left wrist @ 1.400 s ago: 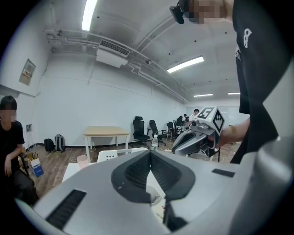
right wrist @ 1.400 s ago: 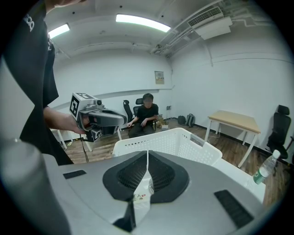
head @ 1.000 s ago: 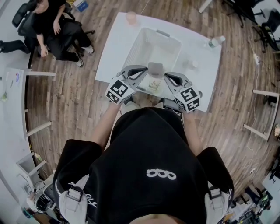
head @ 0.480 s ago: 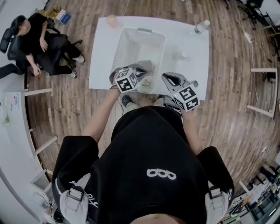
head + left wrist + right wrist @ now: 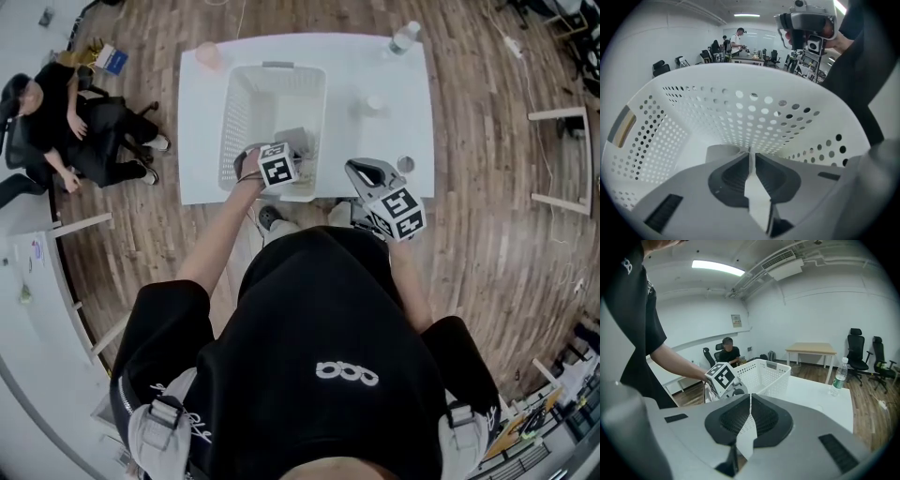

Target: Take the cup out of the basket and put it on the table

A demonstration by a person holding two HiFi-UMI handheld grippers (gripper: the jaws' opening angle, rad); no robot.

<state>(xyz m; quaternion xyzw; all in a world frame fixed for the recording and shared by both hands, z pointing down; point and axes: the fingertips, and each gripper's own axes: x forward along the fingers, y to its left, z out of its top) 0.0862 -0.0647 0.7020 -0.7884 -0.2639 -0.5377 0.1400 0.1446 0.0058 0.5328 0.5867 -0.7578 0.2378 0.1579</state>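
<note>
Clearly the left gripper (image 5: 750,155) is hanging inside the white perforated basket (image 5: 740,101), jaws clenched empty. The cup (image 5: 723,152) is sitting just beyond them at eleven o'clock (spread the jaws first, then straddle its rim). The right gripper (image 5: 750,399) is idling, clenched on nothing.

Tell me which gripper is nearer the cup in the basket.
Left. The left gripper is inside the basket, shut fingers right beside the cup; the right gripper sits outside the basket, over the table's near edge.
</note>
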